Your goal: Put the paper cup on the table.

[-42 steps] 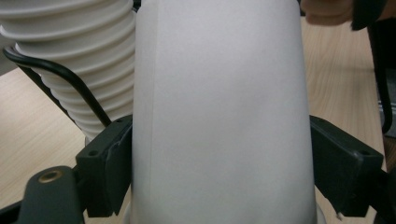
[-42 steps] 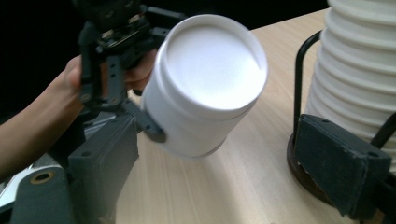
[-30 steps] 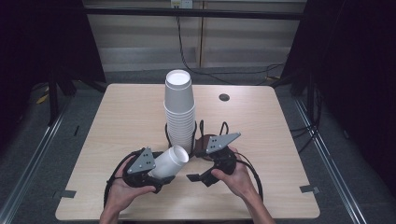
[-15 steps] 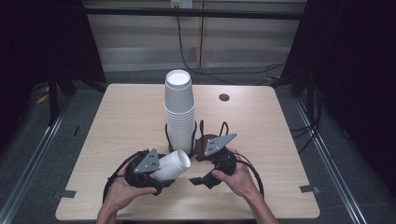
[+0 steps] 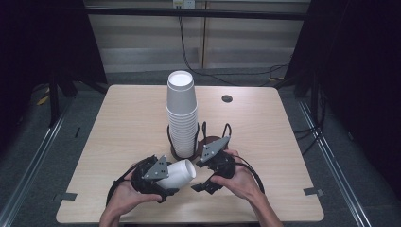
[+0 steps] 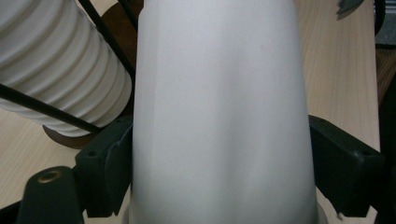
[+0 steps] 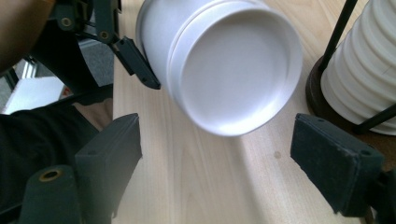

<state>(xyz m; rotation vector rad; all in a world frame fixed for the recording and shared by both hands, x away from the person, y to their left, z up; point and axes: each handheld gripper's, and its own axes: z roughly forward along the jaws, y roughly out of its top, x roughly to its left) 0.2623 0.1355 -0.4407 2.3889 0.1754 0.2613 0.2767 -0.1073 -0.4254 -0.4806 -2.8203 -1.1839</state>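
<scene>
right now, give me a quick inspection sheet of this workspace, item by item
Surface: light wood table, bare apart from the items below.
Job's things: white cup stack upright in a wire holder on a dark round base; single white cup held on its side.
Clutter: small dark disc near the far edge.
Grippers: left gripper clamped on the single cup; right gripper open, facing the cup's bottom.
Cables: black loops trailing from both grippers.
Surroundings: dark curtains, grey floor, wall cable.

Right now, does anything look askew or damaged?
Nothing looks damaged. The cup lies sideways, clamped in the left gripper; the cup stack stands upright in its holder. The right gripper is open.
</scene>
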